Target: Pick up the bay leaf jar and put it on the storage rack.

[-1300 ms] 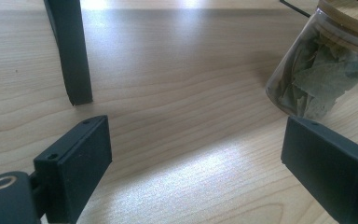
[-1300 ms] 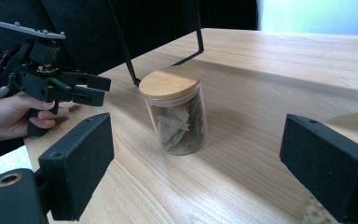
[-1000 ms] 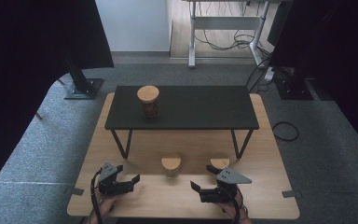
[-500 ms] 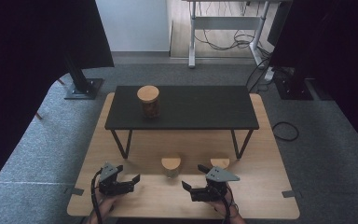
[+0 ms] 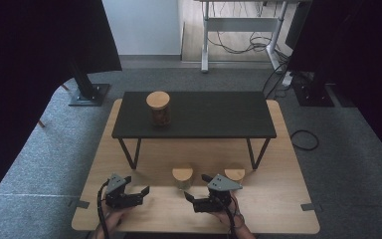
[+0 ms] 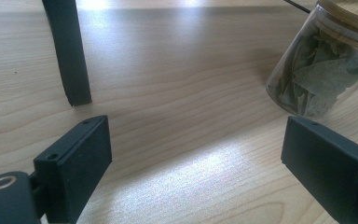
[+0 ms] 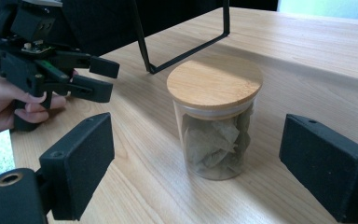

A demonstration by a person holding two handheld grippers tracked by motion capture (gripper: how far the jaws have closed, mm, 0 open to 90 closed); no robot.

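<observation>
With the right gripper wide open and empty, its jaws flanking the leaf-filled glass jar at 12 o'clock, we judge it best to advance level and close below the bamboo lid, while the left gripper, open and empty, waits at 9 o'clock.

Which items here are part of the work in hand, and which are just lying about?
In play: right claw, open, facing the leaf-filled jar; left claw, open.
Lying about: second jar on the wooden table; third jar on the black shelf.
</observation>
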